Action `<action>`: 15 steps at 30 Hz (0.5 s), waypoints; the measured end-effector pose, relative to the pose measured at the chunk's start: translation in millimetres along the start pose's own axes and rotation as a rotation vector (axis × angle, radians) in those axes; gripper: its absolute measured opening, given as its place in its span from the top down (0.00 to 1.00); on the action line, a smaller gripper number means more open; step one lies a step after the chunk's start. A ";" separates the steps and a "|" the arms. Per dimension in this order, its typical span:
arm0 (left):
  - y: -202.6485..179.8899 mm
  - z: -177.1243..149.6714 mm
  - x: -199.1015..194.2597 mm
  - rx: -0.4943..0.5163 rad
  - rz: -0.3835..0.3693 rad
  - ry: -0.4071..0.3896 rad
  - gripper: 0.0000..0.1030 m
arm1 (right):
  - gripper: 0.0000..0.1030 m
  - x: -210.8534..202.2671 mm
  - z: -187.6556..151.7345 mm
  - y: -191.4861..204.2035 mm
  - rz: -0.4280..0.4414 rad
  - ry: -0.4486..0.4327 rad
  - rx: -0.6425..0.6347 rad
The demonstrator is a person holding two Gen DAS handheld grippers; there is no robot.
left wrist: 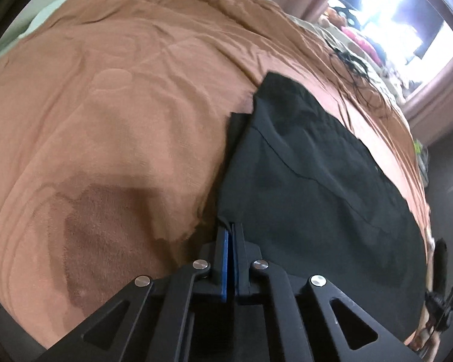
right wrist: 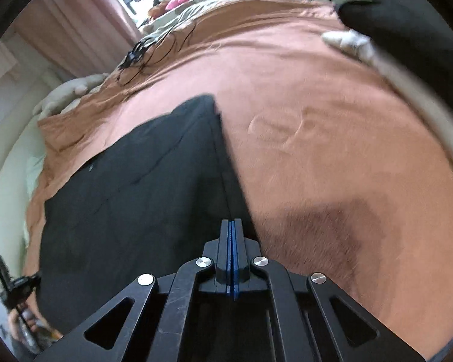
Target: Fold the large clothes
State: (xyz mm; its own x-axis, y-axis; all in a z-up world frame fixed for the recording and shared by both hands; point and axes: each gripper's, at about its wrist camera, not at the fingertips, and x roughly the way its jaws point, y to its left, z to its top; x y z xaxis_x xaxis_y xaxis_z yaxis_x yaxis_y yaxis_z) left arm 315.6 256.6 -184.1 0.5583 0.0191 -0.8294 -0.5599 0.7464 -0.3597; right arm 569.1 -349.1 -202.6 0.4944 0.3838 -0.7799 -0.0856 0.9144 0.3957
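Black garment [left wrist: 317, 181] corners are pinched by left gripper [left wrist: 230, 226] & right gripper [right wrist: 233, 221], both clamped; edges to be kept level, taut over bed [left wrist: 105, 105].

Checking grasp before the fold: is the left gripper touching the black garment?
Touching. In the left wrist view the left gripper has its jaws closed on the black garment at its near corner; the fabric runs straight into them.

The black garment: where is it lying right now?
The black garment lies on the brown blanket, right of centre in the left wrist view, with the left gripper shut on its near edge.
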 end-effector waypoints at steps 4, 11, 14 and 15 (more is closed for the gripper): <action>0.3 -1.0 -6.0 0.002 0.006 -0.009 0.98 | 0.98 -18.4 1.2 10.0 0.023 -0.015 0.003; -4.6 -13.0 -36.4 0.026 0.013 -0.044 0.94 | 0.46 -57.4 -17.9 50.5 0.060 -0.029 -0.082; -1.3 -22.7 -49.8 0.018 0.004 -0.056 0.82 | 0.46 -69.6 -30.6 73.6 0.098 -0.023 -0.130; 0.2 -26.0 -54.1 0.018 0.001 -0.063 0.67 | 0.46 -71.4 -34.1 79.9 0.111 -0.016 -0.139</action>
State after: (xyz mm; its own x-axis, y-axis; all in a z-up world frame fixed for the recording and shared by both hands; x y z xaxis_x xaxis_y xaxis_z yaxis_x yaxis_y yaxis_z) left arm 269.4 238.5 -150.5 0.5952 0.0612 -0.8012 -0.5501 0.7579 -0.3507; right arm 497.4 -299.0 -131.9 0.4892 0.4819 -0.7270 -0.2580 0.8762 0.4071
